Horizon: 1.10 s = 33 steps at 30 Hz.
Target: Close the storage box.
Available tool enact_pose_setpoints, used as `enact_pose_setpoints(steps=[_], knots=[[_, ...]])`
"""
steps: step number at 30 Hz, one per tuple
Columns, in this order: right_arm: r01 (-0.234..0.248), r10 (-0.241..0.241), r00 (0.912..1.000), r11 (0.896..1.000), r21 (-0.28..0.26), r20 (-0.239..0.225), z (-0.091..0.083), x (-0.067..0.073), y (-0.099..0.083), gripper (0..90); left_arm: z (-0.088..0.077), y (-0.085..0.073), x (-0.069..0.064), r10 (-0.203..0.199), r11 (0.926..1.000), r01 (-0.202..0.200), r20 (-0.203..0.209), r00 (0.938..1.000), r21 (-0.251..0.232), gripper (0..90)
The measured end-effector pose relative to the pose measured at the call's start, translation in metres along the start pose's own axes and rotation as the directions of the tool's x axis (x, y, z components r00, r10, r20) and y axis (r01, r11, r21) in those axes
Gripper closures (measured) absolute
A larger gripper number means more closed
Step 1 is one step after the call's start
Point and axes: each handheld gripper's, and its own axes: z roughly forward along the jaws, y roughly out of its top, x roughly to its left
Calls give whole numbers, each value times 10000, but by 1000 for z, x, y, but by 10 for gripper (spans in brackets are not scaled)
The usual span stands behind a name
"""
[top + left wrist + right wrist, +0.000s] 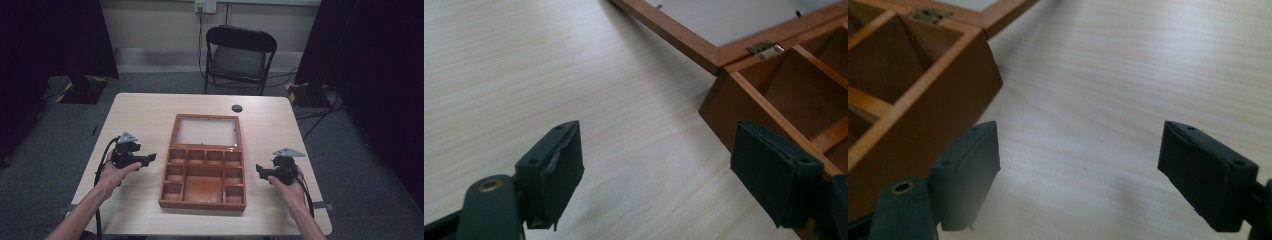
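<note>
Both tongs released, flanking wooden box (pixel 203 172).
High view: lid (pixel 206 131) flat behind box; gripper views: brass hinge (pixel 765 49).

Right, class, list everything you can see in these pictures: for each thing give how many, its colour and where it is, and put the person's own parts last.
Table: one, pale wood, centre of the high view.
Wooden box: one, reddish brown, open, middle of the table, split into empty compartments.
Lid: one, brown frame with a pale panel, lying flat behind the box, hinged to it.
Hinge: brass; one in each gripper view.
Round cap: one, black, on the table beyond the lid.
Folding chair: one, black, behind the table.
Cables: black, on the grey floor at right.
Left gripper: black, open, left of the box.
Right gripper: black, open, right of the box.
Hands: two, holding the grippers.
</note>
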Motion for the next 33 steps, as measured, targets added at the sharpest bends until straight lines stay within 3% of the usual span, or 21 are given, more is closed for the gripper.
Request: enact_pose_setpoints(steps=[1,2,3,4,6,7,8,11,20,24,28,31,33], knots=[[24,-24,10000,10000,-38,31,1,1,3,164,0,3,0,72,10000,-72,-38,10000,-55,201],[46,-47,10000,9999,-95,-37,4,4,8,167,3,8,-1,-223,9984,224,38,9997,-519,203],[108,-109,9999,9999,-69,-89,5,5,11,168,3,8,-1,-223,9984,224,38,9997,-519,203],[143,-144,9998,9999,-67,-138,7,7,15,172,8,13,-1,-139,9999,140,249,9996,-37,202],[170,-171,9997,9998,-38,-180,9,8,18,174,10,16,-2,-134,9999,134,182,9997,-14,201],[299,-299,9990,9996,-21,-331,13,12,25,176,12,18,-2,-70,10000,71,196,9998,-35,202],[325,-325,9987,9995,-7,-397,15,14,28,179,15,21,-4,-260,9992,265,166,9995,-313,204],[321,-322,9980,9995,-32,-543,20,17,35,182,19,25,-5,-229,9997,230,340,9992,-31,201],[233,-253,9960,9994,-237,-859,34,24,61,210,29,48,-9,-388,9985,402,380,9985,-359,202],[-224,167,9919,9988,-441,-1259,40,23,77,215,37,60,-7,-501,9981,516,463,9977,-333,206],[-227,169,9928,9986,-487,-1182,47,21,89,214,45,66,-5,-729,9967,745,482,9962,-321,208],[-174,155,9935,9997,-166,-1127,62,22,96,200,54,67,-7,-664,9976,671,440,9968,-141,206],[-187,176,9937,9998,-97,-1105,66,23,96,202,61,66,-9,-859,9962,865,562,9947,-87,206]])
